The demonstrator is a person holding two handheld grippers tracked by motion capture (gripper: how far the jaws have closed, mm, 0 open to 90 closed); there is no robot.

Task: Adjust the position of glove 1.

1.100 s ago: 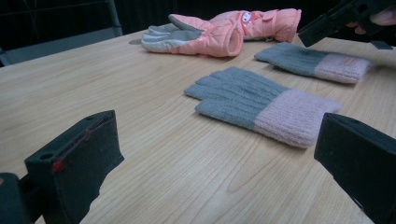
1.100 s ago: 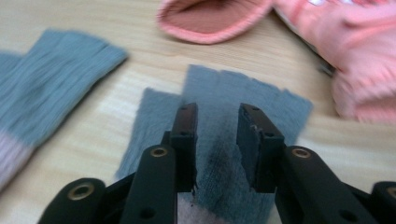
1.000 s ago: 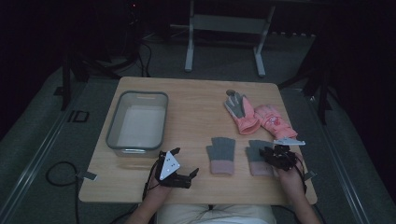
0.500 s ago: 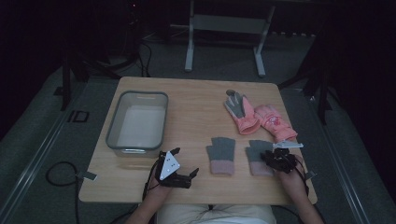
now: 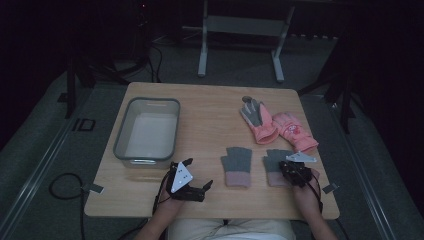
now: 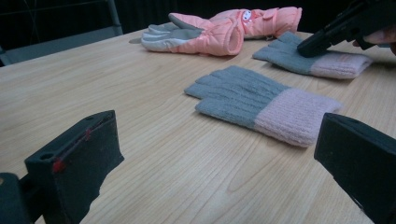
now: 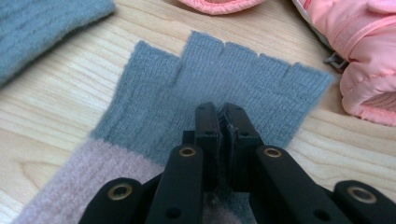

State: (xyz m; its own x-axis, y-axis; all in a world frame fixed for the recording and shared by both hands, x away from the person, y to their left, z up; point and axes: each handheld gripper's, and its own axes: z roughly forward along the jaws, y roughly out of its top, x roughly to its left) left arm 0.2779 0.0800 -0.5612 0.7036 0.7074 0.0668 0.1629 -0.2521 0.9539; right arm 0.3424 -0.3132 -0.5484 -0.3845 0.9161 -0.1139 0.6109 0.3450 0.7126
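Note:
Two grey knit gloves with pale pink cuffs lie near the table's front edge. My right gripper (image 5: 290, 169) (image 7: 223, 117) is shut on the right grey glove (image 5: 274, 159) (image 7: 243, 77), pinching the knit of its palm against the table. The left grey glove (image 5: 237, 165) (image 6: 261, 102) lies flat and untouched. My left gripper (image 5: 198, 174) (image 6: 215, 158) rests on the wood to its left, open wide, nothing between its jaws. In the left gripper view the right gripper (image 6: 343, 25) presses on the far grey glove (image 6: 306, 59).
Two pink padded gloves (image 5: 259, 119) (image 5: 296, 131) (image 6: 205, 35) lie at the back right, close behind the held glove (image 7: 369, 56). A grey plastic bin (image 5: 122, 136) stands at the left of the wooden table (image 5: 210, 115). Metal stand legs rise behind the table.
My right gripper has shifted slightly toward the front edge on the right grey glove. The left gripper and the other gloves have not moved.

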